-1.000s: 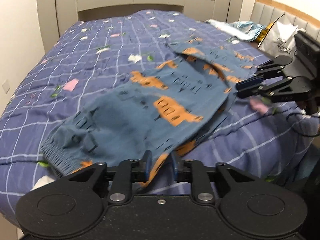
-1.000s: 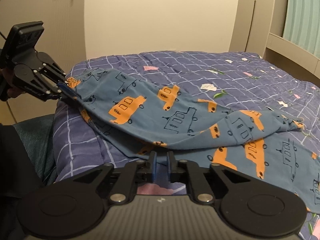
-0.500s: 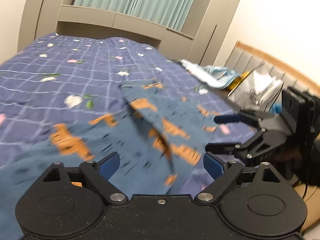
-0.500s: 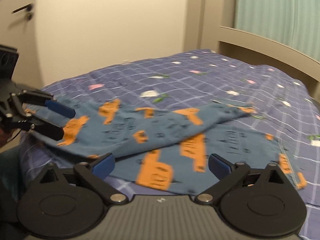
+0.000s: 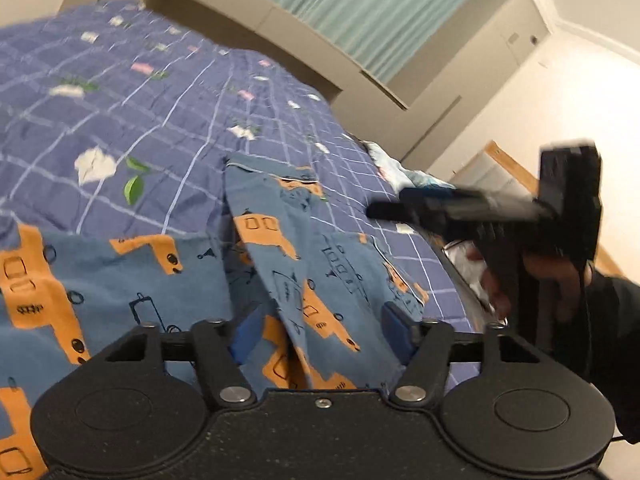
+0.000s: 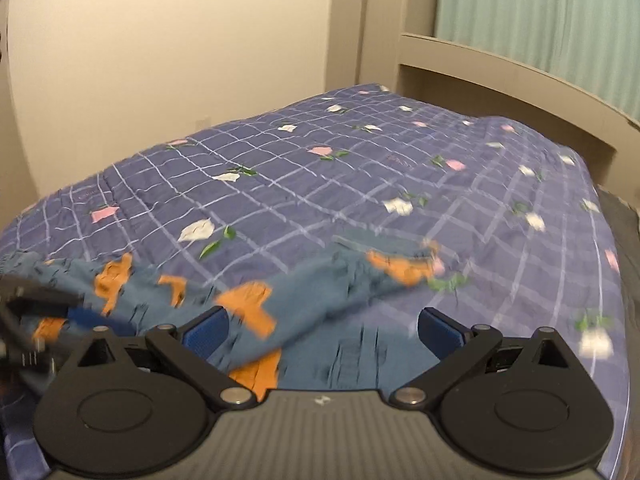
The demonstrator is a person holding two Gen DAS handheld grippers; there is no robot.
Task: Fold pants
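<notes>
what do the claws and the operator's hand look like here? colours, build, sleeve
Left claw: black linkage arms, silver pivot screws, blue finger pads, two round discs on a speckled black base. Right claw: same build, ribbed grey base with a small white logo. Right hand is bare, dark sleeve.

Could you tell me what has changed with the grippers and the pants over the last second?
Both grippers let go: a second ago each was shut on an edge of the pants. Now the left gripper and the right gripper stand open above the cloth, tilted upward. The pants have dropped from being held up and now lie on the bed cover. The bed cover is unchanged.
</notes>
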